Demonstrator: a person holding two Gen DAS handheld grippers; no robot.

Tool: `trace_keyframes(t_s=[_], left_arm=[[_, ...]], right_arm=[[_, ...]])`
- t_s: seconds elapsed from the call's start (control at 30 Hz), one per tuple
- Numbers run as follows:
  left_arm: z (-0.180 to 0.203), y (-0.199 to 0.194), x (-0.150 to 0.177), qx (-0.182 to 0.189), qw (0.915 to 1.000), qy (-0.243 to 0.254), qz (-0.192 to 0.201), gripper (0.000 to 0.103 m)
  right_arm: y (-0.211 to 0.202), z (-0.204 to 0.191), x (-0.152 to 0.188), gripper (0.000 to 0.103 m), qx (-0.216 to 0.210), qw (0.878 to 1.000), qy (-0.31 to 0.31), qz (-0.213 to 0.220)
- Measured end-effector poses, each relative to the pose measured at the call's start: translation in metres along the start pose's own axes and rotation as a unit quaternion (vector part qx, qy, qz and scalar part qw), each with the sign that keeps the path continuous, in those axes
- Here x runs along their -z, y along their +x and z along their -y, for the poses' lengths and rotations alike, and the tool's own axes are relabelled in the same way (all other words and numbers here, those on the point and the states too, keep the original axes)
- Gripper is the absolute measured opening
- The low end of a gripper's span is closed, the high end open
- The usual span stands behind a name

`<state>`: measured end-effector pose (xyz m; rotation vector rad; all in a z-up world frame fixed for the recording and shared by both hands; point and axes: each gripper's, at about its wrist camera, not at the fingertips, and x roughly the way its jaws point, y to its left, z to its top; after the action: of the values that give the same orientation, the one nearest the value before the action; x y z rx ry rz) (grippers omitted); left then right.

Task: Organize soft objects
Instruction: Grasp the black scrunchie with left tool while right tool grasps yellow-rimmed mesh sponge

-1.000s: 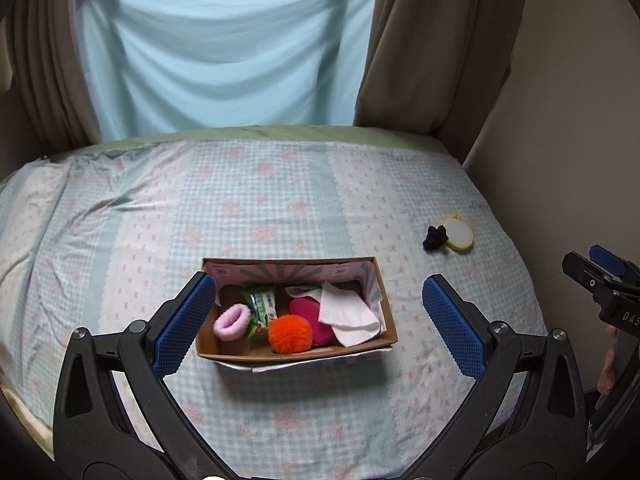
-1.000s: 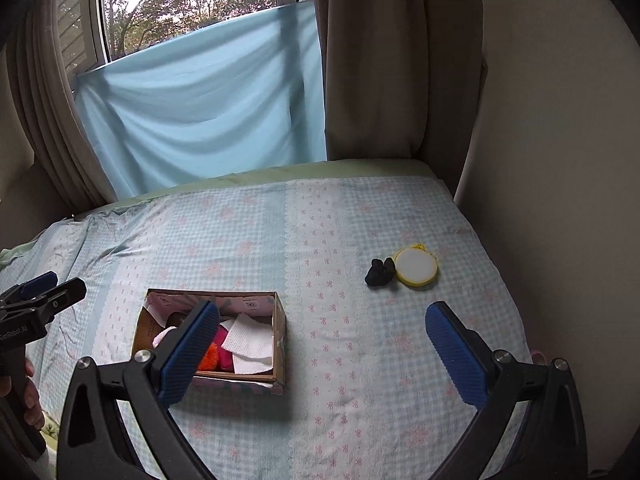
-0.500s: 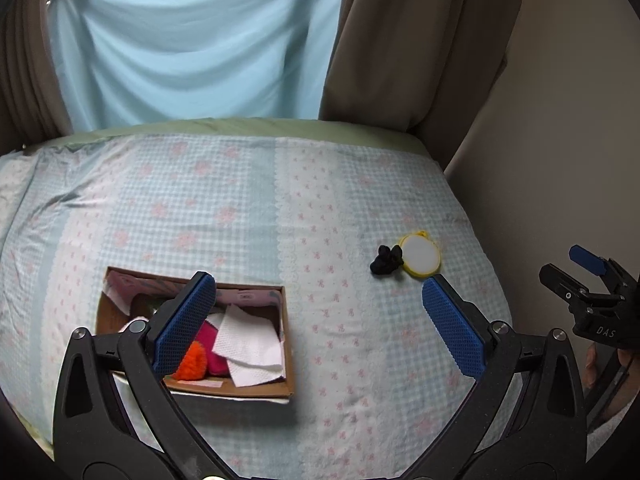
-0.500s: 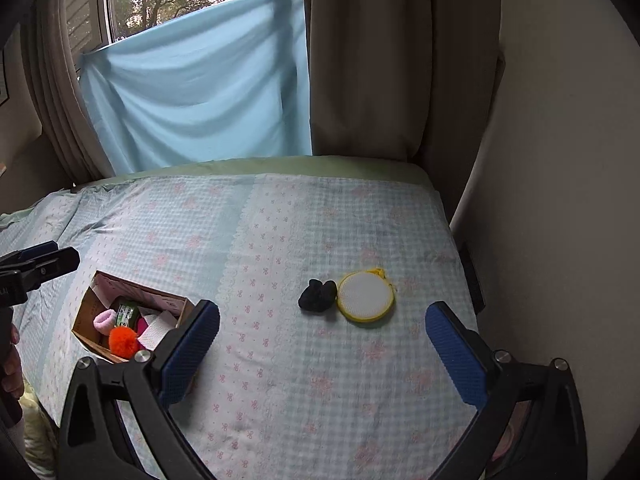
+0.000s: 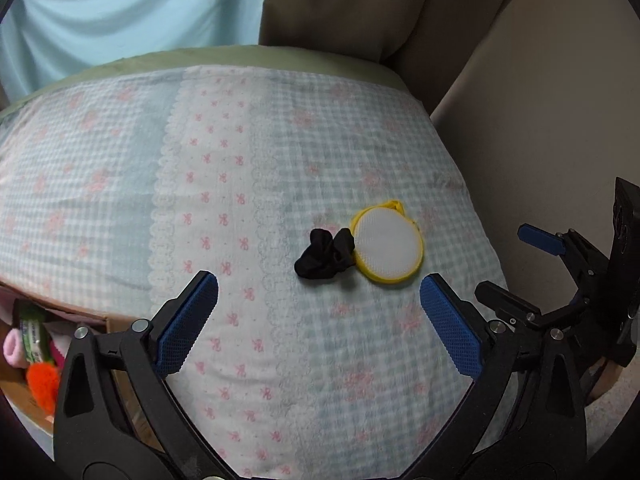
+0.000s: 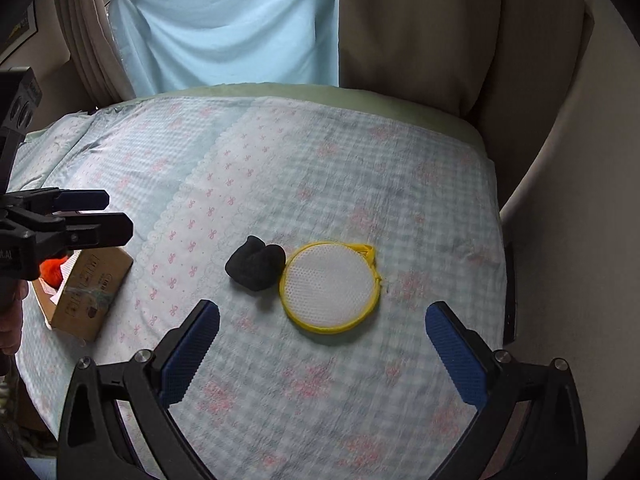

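Though beside pouch (image 6: 330, 286) — black sock (image 6: 255, 267)

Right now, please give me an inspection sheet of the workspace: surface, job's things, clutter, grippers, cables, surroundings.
Surface: bed cover, pale blue check with pink bows, lying flat.
Job's things: black cloth touching the round yellow mesh pouch, both on the cover; cardboard box to their left holds an orange pompom, a pink ring and a green packet.
Clutter: nothing seen.
Grippers: left gripper and right gripper both open, empty, above the cover.
Cables: nothing seen.
Surroundings: blue sheet over the window, brown curtain, wall to the right.
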<state>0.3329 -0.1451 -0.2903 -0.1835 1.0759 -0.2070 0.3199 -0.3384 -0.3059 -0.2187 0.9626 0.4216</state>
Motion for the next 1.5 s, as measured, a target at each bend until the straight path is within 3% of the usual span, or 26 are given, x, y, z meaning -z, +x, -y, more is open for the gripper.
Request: trace_keyframes(t_s=[0.27, 0.53, 0.73, 0.8, 0.83, 1.03, 1.2, 1.27, 1.5], left_arm=[[0.001, 0.107, -0.005, 0.009, 0.9991, 0.004, -0.040, 0.084], [-0.005, 0.163, -0.003, 0.010, 0.9975, 0.005, -0.069, 0.076], [-0.003, 0.182, -0.001, 0.006, 0.9967, 0.017, -0.079, 0.060], [0.000, 0.185, -0.002, 0.000, 0.9966, 0.025, -0.078, 0.040], [0.000, 0.186, -0.002, -0.005, 0.9964, 0.029, -0.080, 0.038], [-0.001, 0.189, -0.005, -0.012, 0.9961, 0.036, -0.080, 0.026], [-0.006, 0.183, -0.004, -0.013, 0.9969, 0.023, -0.074, 0.022], [-0.007, 0.180, -0.004, -0.014, 0.9972, 0.017, -0.072, 0.022], [-0.014, 0.151, -0.011, -0.014, 0.9982, 0.008, -0.057, 0.021]], right_arm=[[0.094, 0.015, 0.006, 0.103, -0.039, 0.998, -0.042, -0.022], [0.145, 0.014, 0.011, 0.103, -0.064, 0.994, -0.085, -0.035], [0.157, 0.015, 0.012, 0.103, -0.067, 0.993, -0.094, -0.034], [0.158, 0.015, 0.012, 0.102, -0.067, 0.992, -0.096, -0.036], [0.159, 0.015, 0.011, 0.102, -0.064, 0.992, -0.098, -0.038], [0.164, 0.013, 0.008, 0.087, -0.036, 0.993, -0.100, -0.041], [0.160, 0.020, -0.001, 0.045, -0.019, 0.996, -0.075, -0.040], [0.157, 0.024, -0.004, 0.038, -0.015, 0.997, -0.061, -0.042], [0.129, 0.019, -0.015, 0.036, -0.011, 0.999, -0.032, -0.026]])
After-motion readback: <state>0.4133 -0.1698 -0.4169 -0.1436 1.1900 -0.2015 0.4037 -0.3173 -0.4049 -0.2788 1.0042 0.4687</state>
